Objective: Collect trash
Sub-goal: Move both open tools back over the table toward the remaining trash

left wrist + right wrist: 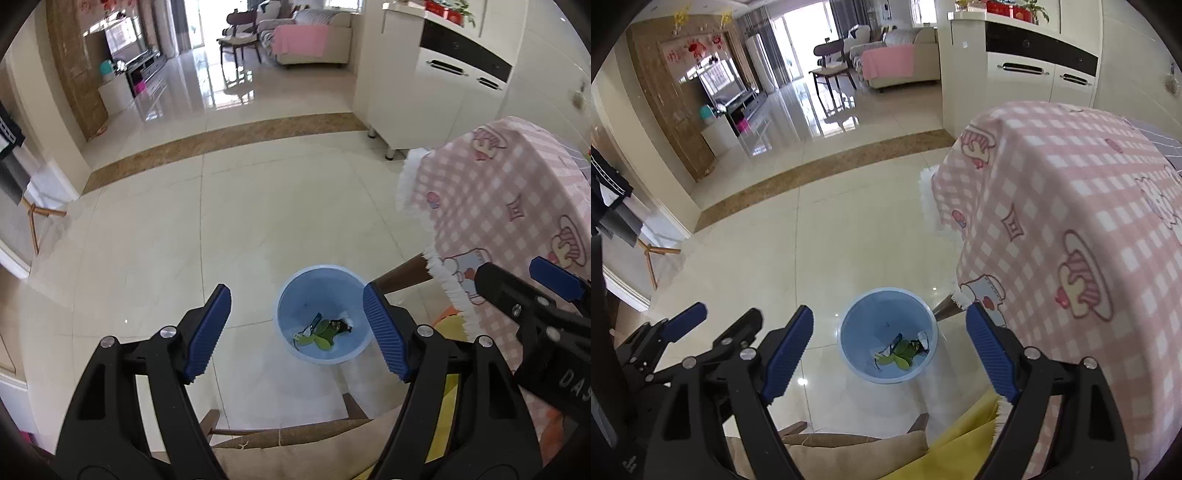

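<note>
Crumpled green and blue wrappers (899, 352) lie at the bottom of the light-blue bin (857, 317) on the floor beside the table (1071, 206). Left claw (297, 332) and right claw (890, 354) hang spread and empty above.

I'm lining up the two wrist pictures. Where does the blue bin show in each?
Left wrist view: the blue bin stands on the floor at lower centre, between the left gripper jaws, nearer the right one.
Right wrist view: the bin is at lower centre, between the right gripper jaws.
Shared landmark: the pink checked tablecloth hangs to the right of the bin in both.
</note>
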{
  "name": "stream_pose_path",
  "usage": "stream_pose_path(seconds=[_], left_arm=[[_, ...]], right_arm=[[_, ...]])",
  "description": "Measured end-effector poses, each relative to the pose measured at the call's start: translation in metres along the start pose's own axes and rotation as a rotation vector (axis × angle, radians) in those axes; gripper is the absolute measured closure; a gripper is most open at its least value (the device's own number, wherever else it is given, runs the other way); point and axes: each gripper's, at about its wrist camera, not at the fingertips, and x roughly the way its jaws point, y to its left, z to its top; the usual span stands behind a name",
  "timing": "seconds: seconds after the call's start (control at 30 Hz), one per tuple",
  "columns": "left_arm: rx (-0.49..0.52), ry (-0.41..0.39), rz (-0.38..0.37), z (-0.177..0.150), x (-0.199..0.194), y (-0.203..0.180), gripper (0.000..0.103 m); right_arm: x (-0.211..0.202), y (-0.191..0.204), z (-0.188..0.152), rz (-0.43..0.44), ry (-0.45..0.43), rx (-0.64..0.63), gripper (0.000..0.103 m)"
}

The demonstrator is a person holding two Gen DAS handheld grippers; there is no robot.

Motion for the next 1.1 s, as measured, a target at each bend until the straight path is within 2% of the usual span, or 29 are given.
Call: stream_pose_path(seconds=[0.23,0.53,0.6,0.73,0.9,1.1], left_arm=[[0.043,-0.049,-0.047,0.005,-0.023,-0.023,0.03],[0.159,-0.167,-0.172,0.011,-0.072,-0.074,0.027],[0.192,-0.191,-0.199,0.011,-0.082,-0.089,0.025],[0.242,-0.216,-0.253,0.011,-0.096,-0.116,0.024],[0.321,-0.221,-0.337,0.016,-0.104,-0.158,0.022],[0.416,-0.211,-0.457,0.019,-0.108,-0.211,0.021]], right_arm=[[-0.046,-0.018,-0.006,0.008,-0.091,0.018,0.02],[-0.118,-0.052,-0.023,-0.039,-0.234,0.089,0.016],[-0.134,-0.065,-0.028,-0.058,-0.271,0.121,0.014],[-0.162,-0.103,-0.038,-0.155,-0.326,0.219,0.014],[-0.178,-0.15,-0.052,-0.263,-0.32,0.325,0.013],[-0.177,-0.202,-0.063,-0.301,-0.291,0.468,0.013]])
